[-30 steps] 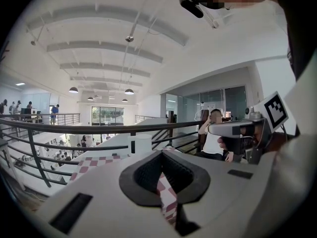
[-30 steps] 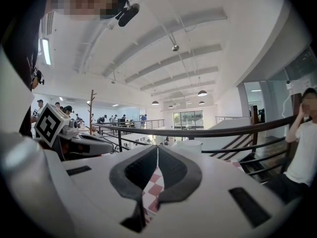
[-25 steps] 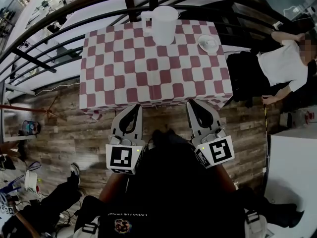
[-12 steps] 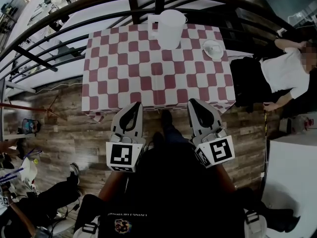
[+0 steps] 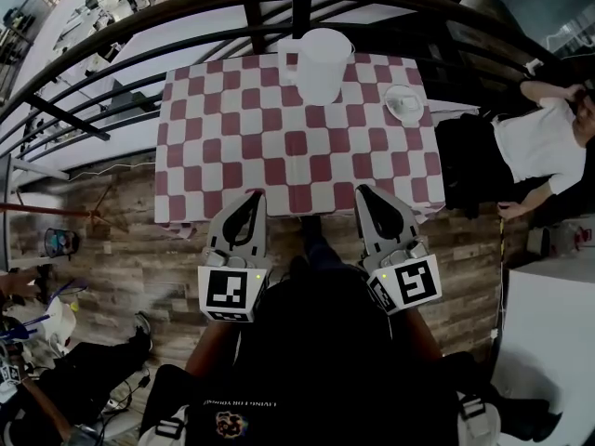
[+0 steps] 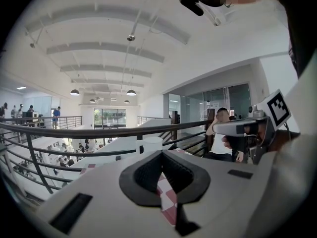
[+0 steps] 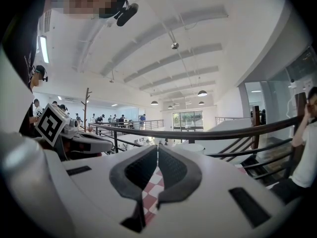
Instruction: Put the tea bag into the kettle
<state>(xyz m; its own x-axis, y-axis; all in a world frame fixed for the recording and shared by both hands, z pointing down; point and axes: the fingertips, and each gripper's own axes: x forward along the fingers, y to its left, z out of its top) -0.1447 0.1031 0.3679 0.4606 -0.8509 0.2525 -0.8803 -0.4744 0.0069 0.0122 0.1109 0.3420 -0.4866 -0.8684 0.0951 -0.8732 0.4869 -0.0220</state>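
A tall white kettle with its handle to the left stands at the far edge of a red-and-white checked table. To its right lies a small white saucer holding something pale; whether that is the tea bag I cannot tell. My left gripper and right gripper hover side by side over the table's near edge, both shut and empty. In the left gripper view the jaws meet, with the kettle beyond them. The right gripper view shows its jaws closed, with the kettle top ahead.
A dark metal railing curves just behind the table. A person in a white shirt sits to the right of the table. The floor is wood planks, with bags and clutter at the lower left.
The table has come nearer in the head view, so both gripper tips now overlap its front edge. Both grippers stay shut, held the same way.
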